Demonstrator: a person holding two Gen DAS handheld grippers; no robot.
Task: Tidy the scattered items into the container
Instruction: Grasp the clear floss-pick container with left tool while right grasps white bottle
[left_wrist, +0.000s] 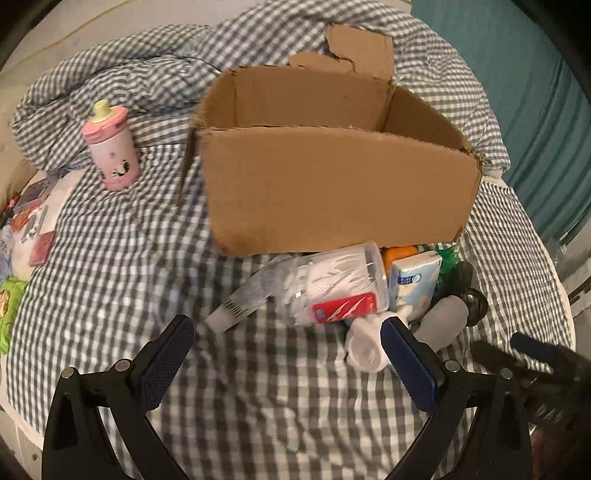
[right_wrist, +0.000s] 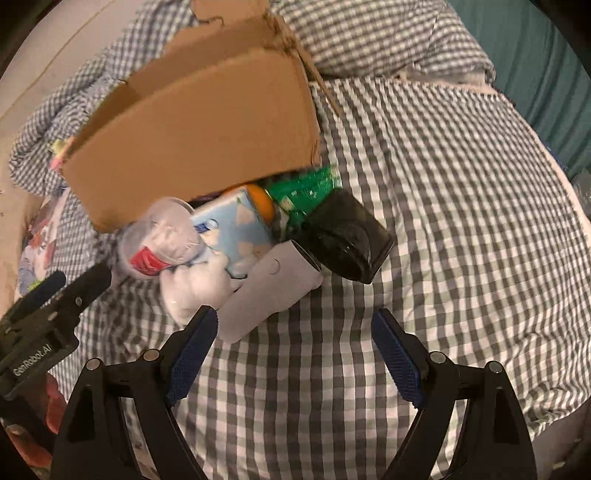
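Both tongs hang over a bed (left_wrist: 110, 258) covered in grey-and-white checked cloth, and both are spread wide with nothing between their blue pads. The left tongs (left_wrist: 288, 354) sit near the scattered pile; the right tongs (right_wrist: 295, 343) sit just right of them. The cardboard box (left_wrist: 332, 184) stands open at the far side, and no contents show inside it. Against its near wall lies the pile: a clear plastic jar (left_wrist: 332, 284) on its side, a blue tissue pack (left_wrist: 413, 284), a green packet (right_wrist: 310, 188), a black item (right_wrist: 347, 240) and a grey tube (right_wrist: 273, 291). A pink bottle (left_wrist: 110, 147) stands upright, well apart at far left.
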